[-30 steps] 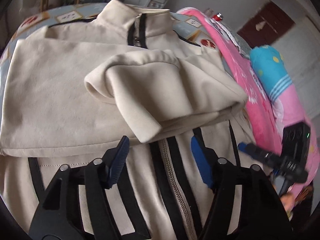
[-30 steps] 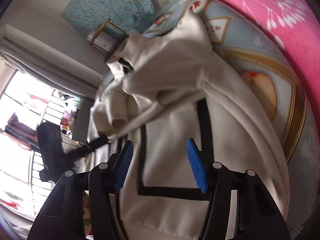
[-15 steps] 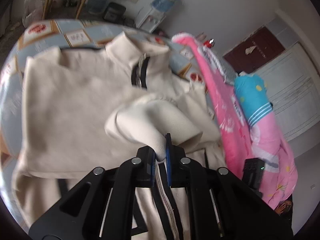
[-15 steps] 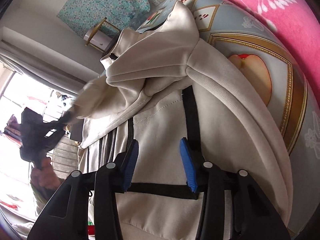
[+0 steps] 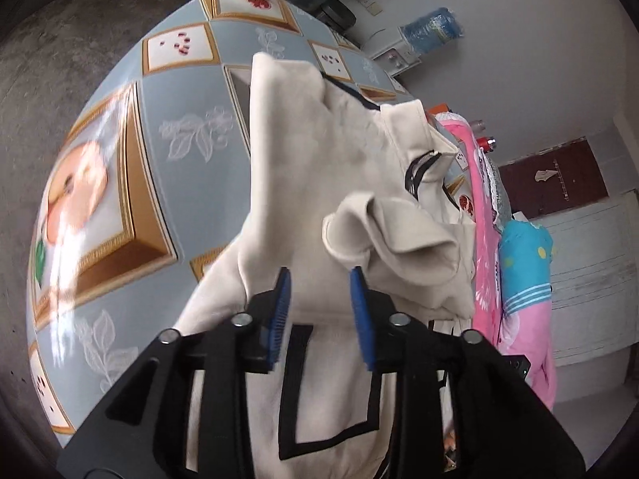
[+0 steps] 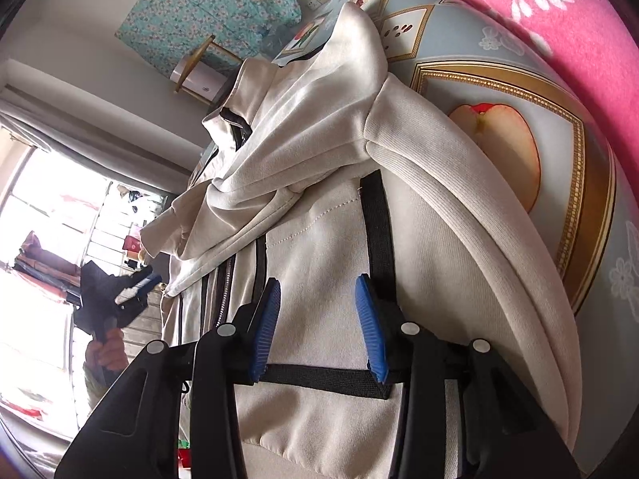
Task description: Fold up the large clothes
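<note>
A cream zip jacket (image 5: pixel 319 167) with black trim lies on the patterned tablecloth (image 5: pixel 179 111), both sleeves folded in over its chest. My left gripper (image 5: pixel 321 307) hangs above the jacket's left side. Its jaws are opening, and only the jacket body shows through the gap. The loose sleeve cuff (image 5: pixel 359 227) lies crumpled just ahead of the right pad. In the right wrist view my right gripper (image 6: pixel 317 323) stands open over the jacket (image 6: pixel 319 263) front beside a black pocket outline, pinching nothing. My left gripper (image 6: pixel 139 285) shows there too, held by a hand (image 6: pixel 108 351).
A pink blanket (image 5: pixel 483 215) lies along the far side of the table, also seen as pink blanket (image 6: pixel 519 12). A blue and pink bundle (image 5: pixel 523 255) sits beyond it. A wooden stool (image 6: pixel 199 68) and a grey floor (image 5: pixel 60 40) lie past the table edge.
My left gripper shut on the sleeve cuff, carried it sideways across the jacket, then opened and let it drop. My right gripper narrowed a little and stayed in place.
</note>
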The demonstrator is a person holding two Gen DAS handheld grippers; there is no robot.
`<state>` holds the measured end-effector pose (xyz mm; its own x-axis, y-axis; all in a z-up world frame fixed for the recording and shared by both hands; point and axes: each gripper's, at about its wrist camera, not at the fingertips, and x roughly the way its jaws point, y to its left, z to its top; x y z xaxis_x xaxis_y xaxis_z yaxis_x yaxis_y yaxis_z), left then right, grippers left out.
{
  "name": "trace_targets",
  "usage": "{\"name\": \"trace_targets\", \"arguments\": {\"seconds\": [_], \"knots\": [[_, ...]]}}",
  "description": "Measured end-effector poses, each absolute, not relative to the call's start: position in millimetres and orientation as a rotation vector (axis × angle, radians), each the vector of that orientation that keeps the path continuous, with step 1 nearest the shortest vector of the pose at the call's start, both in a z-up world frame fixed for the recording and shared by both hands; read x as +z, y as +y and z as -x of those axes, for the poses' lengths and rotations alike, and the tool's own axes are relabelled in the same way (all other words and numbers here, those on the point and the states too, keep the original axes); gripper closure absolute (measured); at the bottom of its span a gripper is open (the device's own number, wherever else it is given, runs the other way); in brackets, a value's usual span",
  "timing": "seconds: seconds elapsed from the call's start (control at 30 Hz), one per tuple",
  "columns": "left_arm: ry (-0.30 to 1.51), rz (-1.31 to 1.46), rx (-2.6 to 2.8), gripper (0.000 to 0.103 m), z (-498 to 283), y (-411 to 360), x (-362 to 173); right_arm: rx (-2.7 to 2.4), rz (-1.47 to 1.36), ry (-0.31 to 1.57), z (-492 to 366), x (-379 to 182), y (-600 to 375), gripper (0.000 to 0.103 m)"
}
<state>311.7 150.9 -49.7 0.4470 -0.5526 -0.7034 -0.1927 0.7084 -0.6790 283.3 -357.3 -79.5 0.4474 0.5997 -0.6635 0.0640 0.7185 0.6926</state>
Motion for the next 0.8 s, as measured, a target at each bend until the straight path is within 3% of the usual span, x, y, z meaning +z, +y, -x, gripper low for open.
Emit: {"name": "trace_targets", "arguments": {"seconds": [0.1,0.23,0.33,0.57,0.67,0.73,0.8], "knots": [[1.123,0.83,-0.309,0.058,-305,140,-52,0.367,-0.734,1.074,-285,-80,-358,0.065],[1.11,0.899,-0.416,0.033,-311,116,-38,0.35,-0.702,1.086,-285,-78,-353,0.064],[1.086,0.986,-0.457,0.023,-319,106,-29,0.336,-0.674,1.09,-284,-76,-350,0.063],[1.124,1.234,-0.285,0.023,-348,110,-47,0.33,-0.688,1.084,-283,-76,-350,0.063],[1.12,1.29,-0.209,0.056,-348,118,-58,0.329,-0.679,1.085,-283,-75,-350,0.063],[1.121,1.293,-0.192,0.087,-342,122,-64,0.33,-0.672,1.086,-284,-75,-349,0.063],[1.126,1.245,-0.195,0.097,-333,125,-66,0.332,-0.669,1.088,-284,-74,-350,0.063]]}}
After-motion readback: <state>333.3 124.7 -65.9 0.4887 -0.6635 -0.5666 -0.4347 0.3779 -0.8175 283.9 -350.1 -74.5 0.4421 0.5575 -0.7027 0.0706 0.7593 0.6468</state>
